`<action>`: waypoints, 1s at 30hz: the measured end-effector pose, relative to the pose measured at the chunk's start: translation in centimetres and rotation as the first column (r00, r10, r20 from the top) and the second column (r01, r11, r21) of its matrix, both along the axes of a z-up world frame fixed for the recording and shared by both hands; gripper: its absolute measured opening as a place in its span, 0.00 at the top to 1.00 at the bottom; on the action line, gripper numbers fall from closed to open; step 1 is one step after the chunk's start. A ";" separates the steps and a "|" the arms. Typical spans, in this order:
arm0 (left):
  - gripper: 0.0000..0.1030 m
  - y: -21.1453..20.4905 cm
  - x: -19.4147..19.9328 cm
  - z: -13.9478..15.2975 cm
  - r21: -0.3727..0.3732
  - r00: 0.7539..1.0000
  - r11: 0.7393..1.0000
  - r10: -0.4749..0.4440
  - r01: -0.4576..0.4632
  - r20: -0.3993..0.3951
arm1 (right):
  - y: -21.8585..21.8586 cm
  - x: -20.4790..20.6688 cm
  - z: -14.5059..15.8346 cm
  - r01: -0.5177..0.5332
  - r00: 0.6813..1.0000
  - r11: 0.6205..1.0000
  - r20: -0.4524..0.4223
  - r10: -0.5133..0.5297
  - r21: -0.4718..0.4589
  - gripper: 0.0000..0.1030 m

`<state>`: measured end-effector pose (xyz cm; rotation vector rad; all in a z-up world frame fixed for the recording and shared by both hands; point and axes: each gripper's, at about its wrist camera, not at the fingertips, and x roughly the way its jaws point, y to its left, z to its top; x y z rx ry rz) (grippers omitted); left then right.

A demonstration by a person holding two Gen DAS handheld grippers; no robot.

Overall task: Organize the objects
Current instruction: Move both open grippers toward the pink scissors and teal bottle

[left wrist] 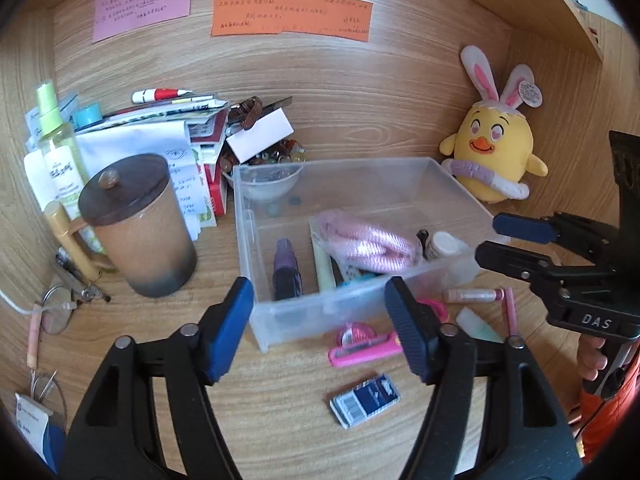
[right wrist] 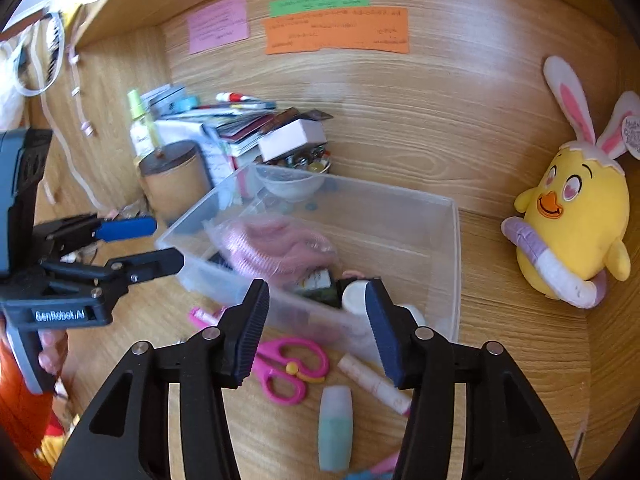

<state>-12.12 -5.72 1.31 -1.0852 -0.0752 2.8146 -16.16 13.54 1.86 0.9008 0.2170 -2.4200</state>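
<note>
Both our grippers, left [left wrist: 320, 328] and right [right wrist: 316, 328], gape empty. The pink scissors [right wrist: 292, 372] near the clear bin [right wrist: 454, 264] look light, stiff; we'd pinch the handles.

I'm looking into a home study nook: handwritten pink, green and orange paper notes [left wrist: 292, 14] on wood-grain panelling, a yellow plush chick with bunny ears [left wrist: 494, 148], a lidded brown ceramic mug [left wrist: 138, 224].

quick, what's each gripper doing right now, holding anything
Left gripper: open, holding nothing, above the clear bin.
Right gripper: open, holding nothing, near the bin's front corner.
</note>
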 end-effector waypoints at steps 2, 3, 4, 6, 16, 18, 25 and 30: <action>0.23 -0.1 0.8 -0.2 0.005 1.000 1.000 0.001 -0.001 0.000 | 0.0 1.0 -0.3 -0.020 1.000 1.000 0.000 0.020 0.018 0.52; 0.18 -0.1 1.2 -0.4 0.003 1.000 1.000 0.005 -0.005 0.002 | 0.0 1.4 -0.6 -0.030 1.000 0.999 0.006 0.030 0.025 0.51; 0.16 -0.1 1.5 -0.7 -0.001 1.000 1.000 0.009 -0.009 0.008 | 0.0 1.7 -0.9 -0.037 0.999 0.999 0.011 0.037 0.029 0.50; 0.14 0.1 2.0 -1.5 -0.017 1.000 1.000 0.011 -0.010 0.029 | -0.3 2.2 -1.8 -0.066 0.997 0.997 0.035 0.064 0.045 0.47; 0.14 1.7 2.8 -5.9 -0.052 0.982 0.998 -0.032 0.043 0.188 | -3.9 1.1 -7.2 -0.168 0.977 0.967 0.164 0.137 0.189 0.41; 0.14 2.1 2.8 -6.4 -0.046 0.977 0.997 -0.047 0.058 0.208 | -4.3 0.7 -7.9 -0.165 0.977 0.960 0.171 0.128 0.224 0.40; 0.14 3.4 2.2 -7.5 -0.044 0.961 0.993 -0.097 0.112 0.257 | -4.1 -0.2 -8.6 -0.161 0.973 0.957 0.200 0.112 0.243 0.26; 0.14 3.8 1.8 -7.9 -0.055 0.961 0.992 -0.094 0.112 0.260 | -4.3 -0.6 -8.9 -0.171 0.970 0.952 0.212 0.117 0.254 0.26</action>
